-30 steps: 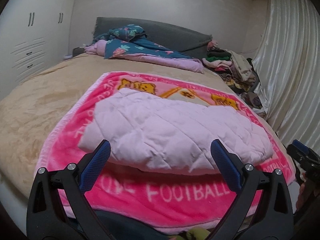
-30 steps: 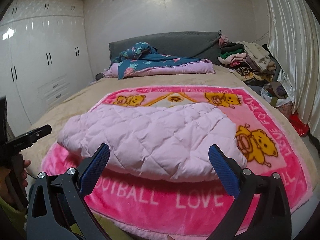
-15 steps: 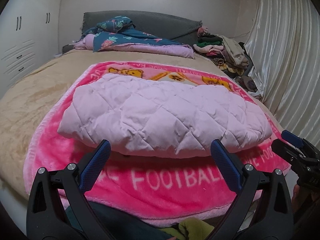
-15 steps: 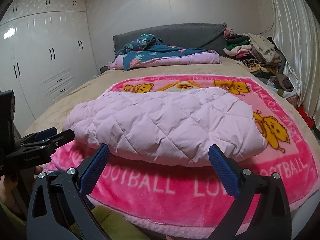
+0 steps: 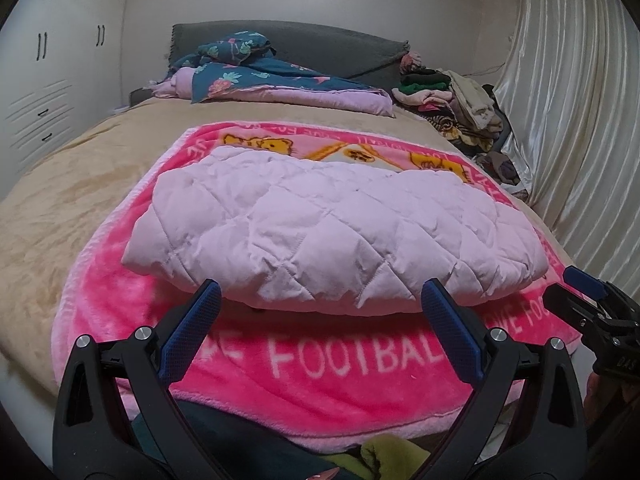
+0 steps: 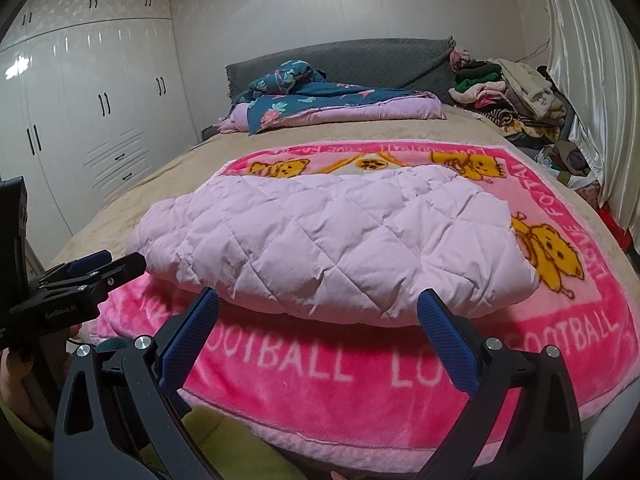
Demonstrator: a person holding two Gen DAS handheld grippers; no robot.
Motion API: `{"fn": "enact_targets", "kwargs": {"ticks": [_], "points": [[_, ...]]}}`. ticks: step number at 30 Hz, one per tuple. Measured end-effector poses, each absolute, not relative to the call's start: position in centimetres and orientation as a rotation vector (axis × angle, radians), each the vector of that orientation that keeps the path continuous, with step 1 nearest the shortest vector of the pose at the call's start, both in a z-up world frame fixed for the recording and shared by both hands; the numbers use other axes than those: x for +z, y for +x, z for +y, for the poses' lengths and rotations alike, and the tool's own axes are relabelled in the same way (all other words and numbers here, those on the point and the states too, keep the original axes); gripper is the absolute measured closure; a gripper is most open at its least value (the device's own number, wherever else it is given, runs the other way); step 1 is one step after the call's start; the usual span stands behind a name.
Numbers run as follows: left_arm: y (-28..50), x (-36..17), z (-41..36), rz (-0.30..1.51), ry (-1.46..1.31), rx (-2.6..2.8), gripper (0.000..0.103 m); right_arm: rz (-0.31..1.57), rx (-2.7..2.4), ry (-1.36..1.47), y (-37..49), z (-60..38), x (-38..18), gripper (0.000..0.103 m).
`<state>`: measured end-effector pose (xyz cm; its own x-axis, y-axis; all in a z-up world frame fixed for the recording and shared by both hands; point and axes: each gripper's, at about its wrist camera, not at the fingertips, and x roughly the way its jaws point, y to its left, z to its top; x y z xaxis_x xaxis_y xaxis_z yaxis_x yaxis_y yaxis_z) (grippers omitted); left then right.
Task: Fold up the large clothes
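Left tongs: your left gripper (image 5: 320, 314) is spread wide and holds nothing; its blue pads (image 5: 190, 334) sit just short of the near edge of the jacket.
Right tongs: your right gripper (image 6: 318, 318) is spread just as wide and is empty too, also just short of that edge.
Jacket: the pale pink quilted jacket (image 5: 332, 232) lies straight ahead of both grippers, already doubled into a thick pad, resting on the bright pink blanket (image 5: 360, 364) that covers the near part of the bed (image 5: 80, 184).
Long axis: it runs side to side across your reach, so its ends point left and right, not away from you.
Nearer hand: your left gripper faces the left half and your right gripper the right half; each end has its own gripper.
Near edge: the rounded lip overhangs the blanket slightly, with shadow beneath.
Next move, as a judgement: if one more fold is wanted, carry one end across to the other.
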<state>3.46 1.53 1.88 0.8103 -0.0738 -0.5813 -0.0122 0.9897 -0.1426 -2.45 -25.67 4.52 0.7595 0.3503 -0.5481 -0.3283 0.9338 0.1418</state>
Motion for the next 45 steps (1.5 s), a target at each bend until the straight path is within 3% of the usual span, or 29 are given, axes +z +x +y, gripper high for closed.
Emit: {"fn": "enact_targets", "kwargs": {"ticks": [45], "points": [[3.21, 2.11, 2.1, 0.627, -0.143, -0.013, 0.009, 0.596, 0.363, 0.03, -2.6, -25.76, 4.79, 0.004]]}}
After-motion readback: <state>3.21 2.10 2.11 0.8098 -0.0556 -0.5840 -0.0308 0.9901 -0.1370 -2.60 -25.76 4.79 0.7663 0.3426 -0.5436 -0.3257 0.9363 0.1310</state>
